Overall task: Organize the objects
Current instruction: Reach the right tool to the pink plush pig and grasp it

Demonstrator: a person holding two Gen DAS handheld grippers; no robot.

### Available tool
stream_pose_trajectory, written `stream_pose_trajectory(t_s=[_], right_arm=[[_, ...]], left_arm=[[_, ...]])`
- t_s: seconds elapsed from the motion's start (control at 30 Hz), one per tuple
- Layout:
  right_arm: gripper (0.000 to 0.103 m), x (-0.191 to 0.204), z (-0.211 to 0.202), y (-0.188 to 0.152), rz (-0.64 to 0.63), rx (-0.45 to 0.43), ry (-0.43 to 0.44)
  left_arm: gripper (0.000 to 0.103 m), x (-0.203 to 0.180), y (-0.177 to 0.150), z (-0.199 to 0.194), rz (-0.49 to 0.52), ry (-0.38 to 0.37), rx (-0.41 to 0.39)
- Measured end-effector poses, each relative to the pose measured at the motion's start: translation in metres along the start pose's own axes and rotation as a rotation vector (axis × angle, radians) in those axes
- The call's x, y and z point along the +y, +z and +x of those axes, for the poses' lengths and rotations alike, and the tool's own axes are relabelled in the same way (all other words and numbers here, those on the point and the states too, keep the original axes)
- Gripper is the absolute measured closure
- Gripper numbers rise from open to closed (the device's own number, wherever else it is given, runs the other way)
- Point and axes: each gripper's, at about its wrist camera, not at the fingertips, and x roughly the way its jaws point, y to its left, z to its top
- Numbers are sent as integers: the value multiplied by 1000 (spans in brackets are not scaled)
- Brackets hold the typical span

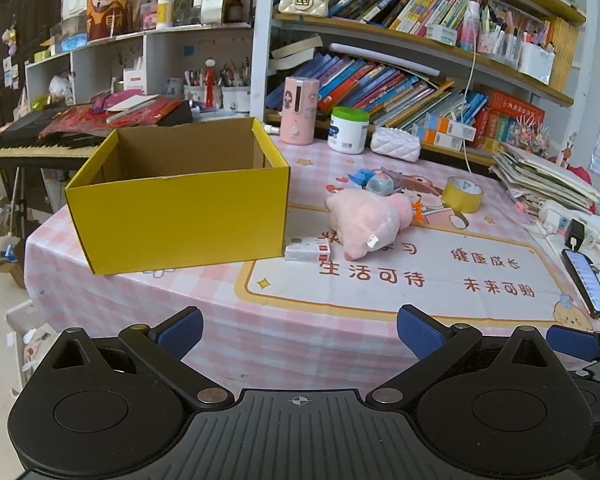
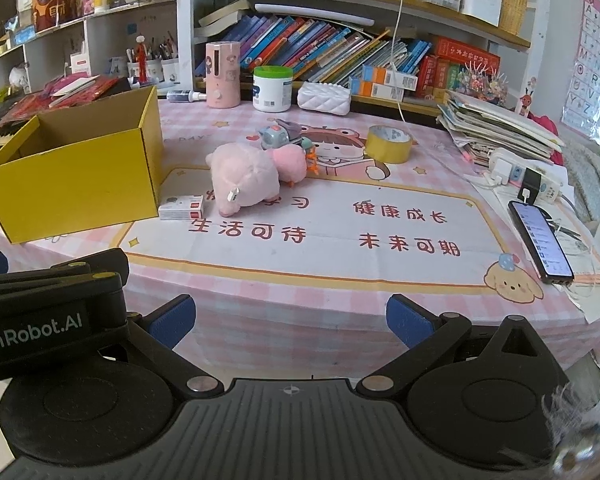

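An open yellow cardboard box (image 1: 180, 208) (image 2: 76, 176) stands on the left of the pink table; its inside looks empty. Beside it lie a small white and red carton (image 1: 307, 249) (image 2: 181, 207), a pink plush pig (image 1: 366, 218) (image 2: 252, 176), a grey-blue toy (image 1: 378, 182) (image 2: 278, 136) and a yellow tape roll (image 1: 462, 194) (image 2: 388, 144). My left gripper (image 1: 298, 330) and my right gripper (image 2: 290, 322) are both open and empty, held side by side before the table's front edge, well short of the objects.
A phone (image 2: 540, 240) on a charging cable and a power strip (image 2: 528, 178) lie at the right edge. A paper stack (image 2: 500, 128), a pink cylinder (image 2: 222, 74), a white jar (image 2: 272, 88) and a white pouch (image 2: 324, 98) stand at the back before the bookshelves. A keyboard (image 1: 40, 140) is at far left.
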Motion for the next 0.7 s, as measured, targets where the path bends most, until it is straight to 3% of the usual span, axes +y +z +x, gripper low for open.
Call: stream_pose_trajectory(t_s=[0.7], right_arm=[[2, -23, 37, 24, -33, 22, 39]], left_arm=[[0, -19, 16, 37, -8, 19, 7]])
